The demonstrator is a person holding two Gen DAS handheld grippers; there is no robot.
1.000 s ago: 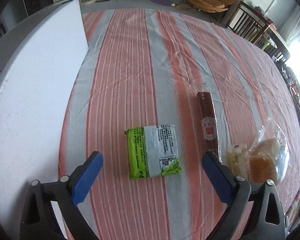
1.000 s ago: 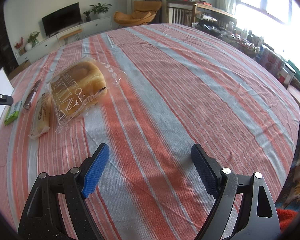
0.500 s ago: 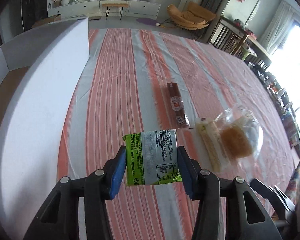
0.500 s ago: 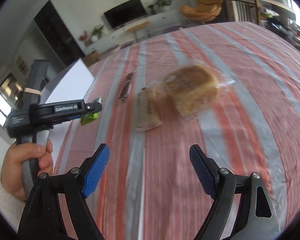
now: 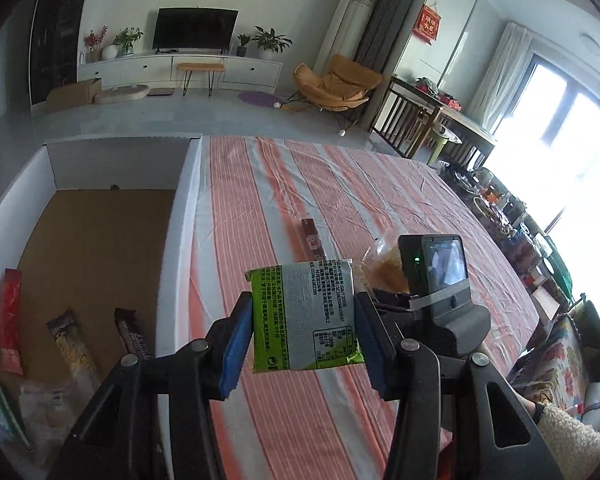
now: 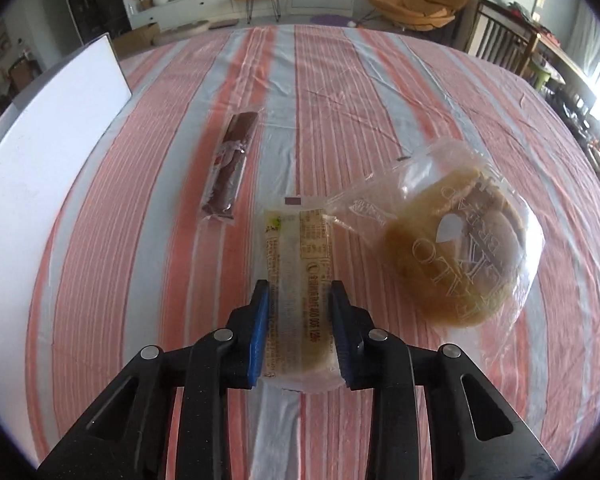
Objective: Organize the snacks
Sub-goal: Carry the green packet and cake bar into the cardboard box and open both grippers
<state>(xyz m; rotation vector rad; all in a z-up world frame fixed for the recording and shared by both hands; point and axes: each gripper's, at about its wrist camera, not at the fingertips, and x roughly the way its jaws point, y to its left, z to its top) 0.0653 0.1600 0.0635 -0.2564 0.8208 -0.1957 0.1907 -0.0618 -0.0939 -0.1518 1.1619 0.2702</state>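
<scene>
Green-edged snack packet (image 5: 304, 316) hung pinched in the left gripper (image 5: 303, 344) beside the white box (image 5: 180, 216); the right gripper (image 6: 298, 334) was closing on the pale bread pack (image 6: 298, 264), right of the box.

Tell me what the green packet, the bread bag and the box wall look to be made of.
Green packet: glossy plastic or foil film, judging by its sheen and crimped edge.
Bread bag: thin clear plastic; the bread shows through, and it is wrinkled, with white print.
Box wall: matte white board, possibly foam or coated cardboard; the floor inside looks like brown cardboard.
</scene>
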